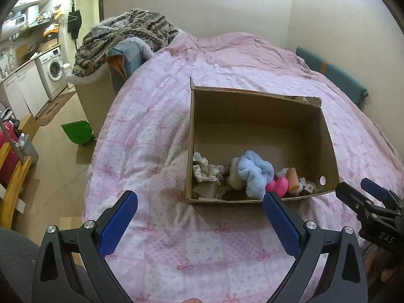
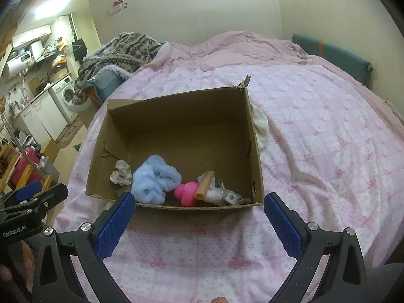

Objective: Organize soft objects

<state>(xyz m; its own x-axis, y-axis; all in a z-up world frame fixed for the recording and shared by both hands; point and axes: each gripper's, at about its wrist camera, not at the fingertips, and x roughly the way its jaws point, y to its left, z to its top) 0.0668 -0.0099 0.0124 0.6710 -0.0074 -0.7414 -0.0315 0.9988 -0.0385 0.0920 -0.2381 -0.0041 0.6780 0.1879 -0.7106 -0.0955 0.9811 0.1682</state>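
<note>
Holding your left gripper [image 1: 199, 207] spread wide and empty over the pink bedspread [image 1: 151, 136], you face the cardboard box [image 1: 255, 101]; along its near wall lie a crumpled cloth [image 1: 204, 170], a fluffy blue towel [image 1: 255, 173], a pink toy [image 1: 277, 185] and a tan tube [image 1: 295, 179], while your right gripper [image 2: 199, 208] hangs just as open and empty beside it
</note>
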